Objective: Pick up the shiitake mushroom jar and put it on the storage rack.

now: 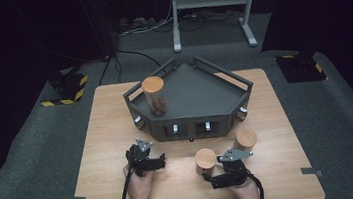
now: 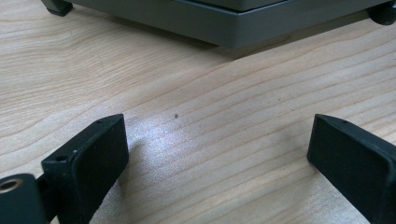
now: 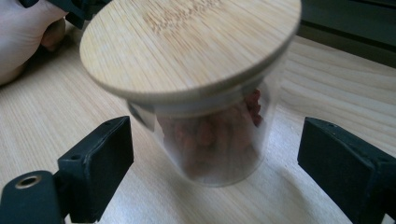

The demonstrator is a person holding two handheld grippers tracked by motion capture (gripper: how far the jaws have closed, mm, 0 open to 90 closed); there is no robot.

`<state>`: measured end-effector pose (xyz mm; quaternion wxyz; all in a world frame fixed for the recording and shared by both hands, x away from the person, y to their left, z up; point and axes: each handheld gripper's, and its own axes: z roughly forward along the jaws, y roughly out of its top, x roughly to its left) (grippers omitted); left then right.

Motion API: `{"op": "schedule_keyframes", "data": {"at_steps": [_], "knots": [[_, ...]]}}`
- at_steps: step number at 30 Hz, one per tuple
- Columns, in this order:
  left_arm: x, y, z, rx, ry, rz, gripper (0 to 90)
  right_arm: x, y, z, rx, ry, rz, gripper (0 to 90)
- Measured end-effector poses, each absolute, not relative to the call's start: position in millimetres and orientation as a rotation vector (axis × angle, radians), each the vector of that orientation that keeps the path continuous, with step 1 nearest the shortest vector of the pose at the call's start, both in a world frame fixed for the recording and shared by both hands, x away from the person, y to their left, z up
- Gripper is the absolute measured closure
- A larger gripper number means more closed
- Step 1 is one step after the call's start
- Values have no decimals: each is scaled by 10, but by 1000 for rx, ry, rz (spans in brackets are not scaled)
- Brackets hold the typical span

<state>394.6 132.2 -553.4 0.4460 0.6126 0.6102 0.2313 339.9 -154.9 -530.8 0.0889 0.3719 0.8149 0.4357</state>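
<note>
One jar point(image 1: 154, 95) already on grey tray point(image 1: 199, 94); two left on table point(image 1: 95, 154). My right gripper point(image 3: 212, 154) jaws spread around near jar point(image 3: 205, 93); left gripper point(image 2: 215, 149) jaws spread, empty.

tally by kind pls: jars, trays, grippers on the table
Clear glass jars with round bamboo lids: 3, one in the tray, two on the wooden table
Dark grey angular tray: 1
Black two-jaw grippers: 2, left gripper, right gripper
Total: 6
</note>
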Motion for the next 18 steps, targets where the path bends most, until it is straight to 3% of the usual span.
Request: {"op": "schedule_keyframes", "data": {"at_steps": [18], "knots": [[3941,1329,-5532,1534,1509,572,50,3447,-1398,-5310,1085,2400,1288,149]]}}
